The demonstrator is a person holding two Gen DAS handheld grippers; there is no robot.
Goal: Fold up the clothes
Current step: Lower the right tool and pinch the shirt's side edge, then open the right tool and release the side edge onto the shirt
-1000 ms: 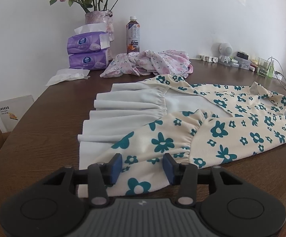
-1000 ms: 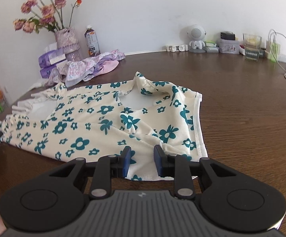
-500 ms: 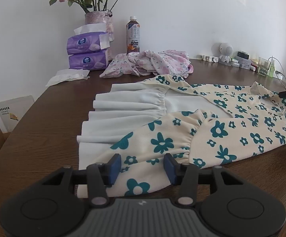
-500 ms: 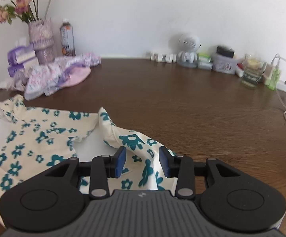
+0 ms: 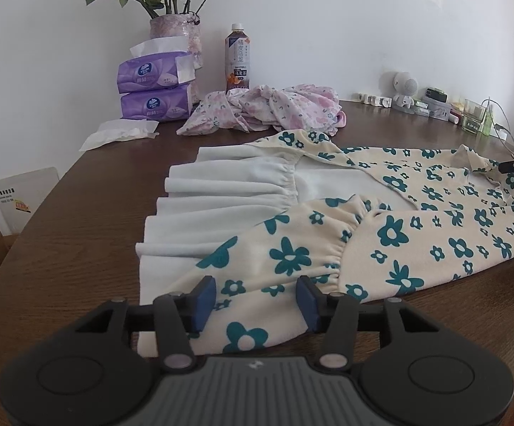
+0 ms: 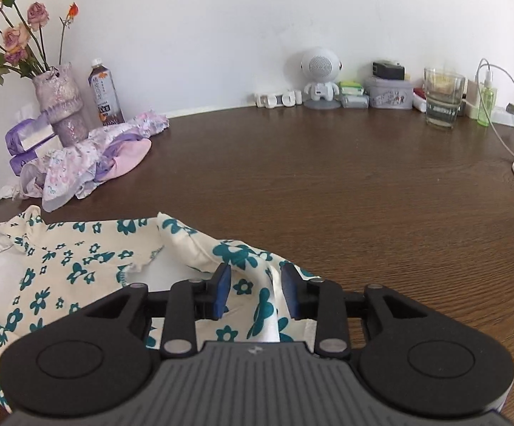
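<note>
The left gripper (image 5: pixel 255 298) hangs with jaws spread over the skirt hem of the cream floral dress (image 5: pixel 391 234), which lies flat on the bench (image 5: pixel 79 234) ahead of it. The right gripper (image 6: pixel 255 289), jaws spread, straddles a raised fold at the dress's shoulder end.

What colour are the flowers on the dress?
Teal flowers with cream centres on the dress, clearest in the left wrist view.

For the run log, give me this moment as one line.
task: fold clothes | left gripper: open over floral dress hem | right gripper: open around shoulder end
</note>
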